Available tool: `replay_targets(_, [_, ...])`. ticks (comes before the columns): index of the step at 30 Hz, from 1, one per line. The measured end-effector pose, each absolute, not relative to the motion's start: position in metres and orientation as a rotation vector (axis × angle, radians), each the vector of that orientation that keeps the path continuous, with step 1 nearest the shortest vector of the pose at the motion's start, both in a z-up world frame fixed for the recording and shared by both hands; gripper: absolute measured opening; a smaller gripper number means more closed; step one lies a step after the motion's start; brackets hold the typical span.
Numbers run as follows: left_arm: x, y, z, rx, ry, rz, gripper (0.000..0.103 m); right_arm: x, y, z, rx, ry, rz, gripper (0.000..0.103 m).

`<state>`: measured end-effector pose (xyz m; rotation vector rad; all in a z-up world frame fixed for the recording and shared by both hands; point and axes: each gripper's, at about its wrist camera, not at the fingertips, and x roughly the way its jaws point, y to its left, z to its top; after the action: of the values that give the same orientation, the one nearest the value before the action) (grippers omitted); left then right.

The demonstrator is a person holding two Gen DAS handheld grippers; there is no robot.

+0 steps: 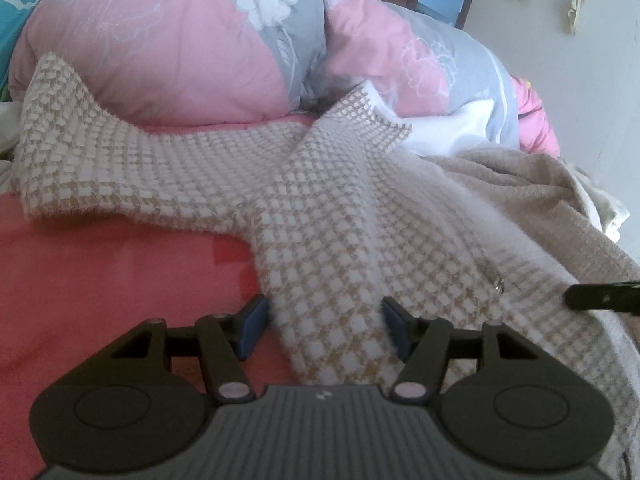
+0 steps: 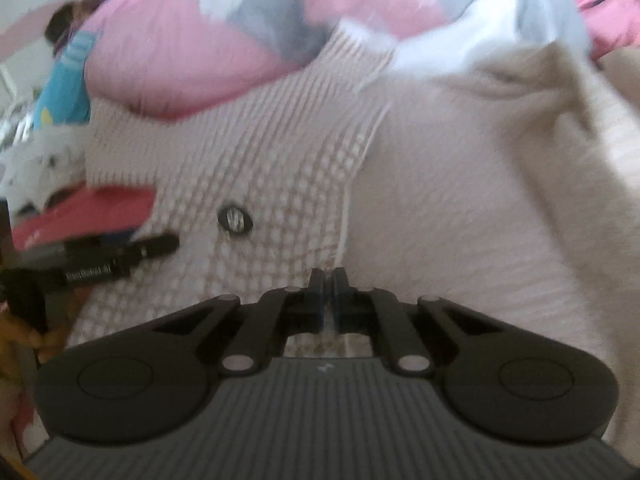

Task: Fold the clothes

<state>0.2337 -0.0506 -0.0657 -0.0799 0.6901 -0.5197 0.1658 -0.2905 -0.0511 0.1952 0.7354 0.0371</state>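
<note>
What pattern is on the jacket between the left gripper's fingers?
A beige-and-white houndstooth check on the jacket, sharpest in the left wrist view.

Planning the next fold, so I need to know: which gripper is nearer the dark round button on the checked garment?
Right. The right gripper, shut, sits just below and right of the button on the checked garment. The left gripper, open, straddles the garment's hem farther from the button.

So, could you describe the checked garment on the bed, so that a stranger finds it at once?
On the red bed sheet, before the pink flowered quilt, lies the checked garment. It is fuzzy, white with a small tan check and a metal button; the beige garment beside it is plain.
</note>
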Motion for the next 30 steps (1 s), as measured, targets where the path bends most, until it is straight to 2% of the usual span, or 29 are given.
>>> replay_targets(10, [0.233,-0.05,-0.065,-0.078,0.69,-0.52,0.064,0.148,-0.303,-0.077,0.138,0.705,-0.075,0.004])
replay_targets(15, [0.233,-0.051,-0.065,-0.073,0.689,-0.521,0.064,0.151,-0.304,-0.065,0.087,0.661,-0.109,0.005])
replay_targets(20, [0.233,-0.051,-0.064,-0.073,0.692,-0.525,0.065,0.146,-0.32,-0.057,0.197,0.675,-0.108,0.007])
replay_targets(22, [0.234,-0.05,-0.064,-0.085,0.694,-0.53,0.065,0.14,-0.326,-0.056,0.259,0.69,-0.1,0.019])
replay_targets(24, [0.234,-0.046,-0.061,-0.107,0.695,-0.534,0.065,0.128,-0.33,-0.056,0.32,0.698,-0.089,0.027])
replay_targets(30, [0.202,-0.013,-0.046,-0.123,0.695,-0.526,0.069,0.081,-0.332,-0.056,0.446,0.704,-0.007,0.033])
